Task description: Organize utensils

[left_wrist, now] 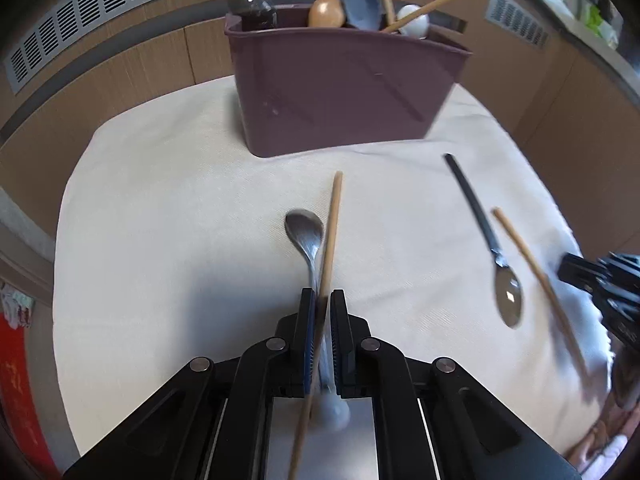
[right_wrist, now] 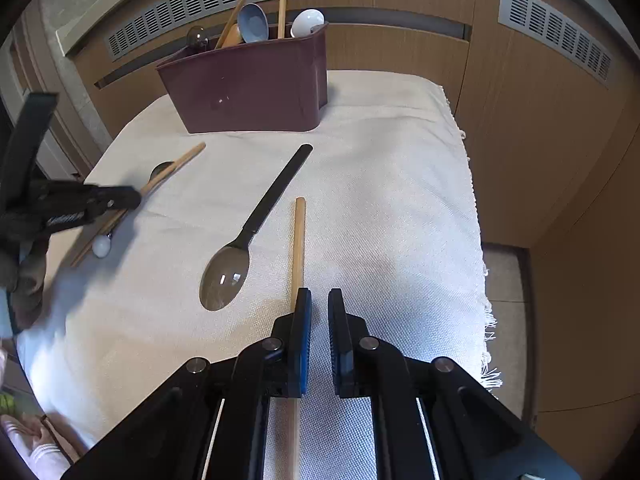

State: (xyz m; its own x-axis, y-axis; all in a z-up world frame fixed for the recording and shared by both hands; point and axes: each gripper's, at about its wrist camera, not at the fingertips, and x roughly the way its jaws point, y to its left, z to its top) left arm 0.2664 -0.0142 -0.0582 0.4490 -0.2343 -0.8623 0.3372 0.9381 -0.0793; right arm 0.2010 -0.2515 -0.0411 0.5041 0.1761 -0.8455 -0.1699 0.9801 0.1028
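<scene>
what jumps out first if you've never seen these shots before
The maroon utensil holder, full of spoons and chopsticks, stands at the far end of the white cloth. Nearer, the left gripper has its jaws shut on a metal spoon and a chopstick together.

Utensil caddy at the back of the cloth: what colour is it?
The plastic utensil caddy is a dark maroon-purple, plain with no pattern; the left wrist view shows it best.
</scene>
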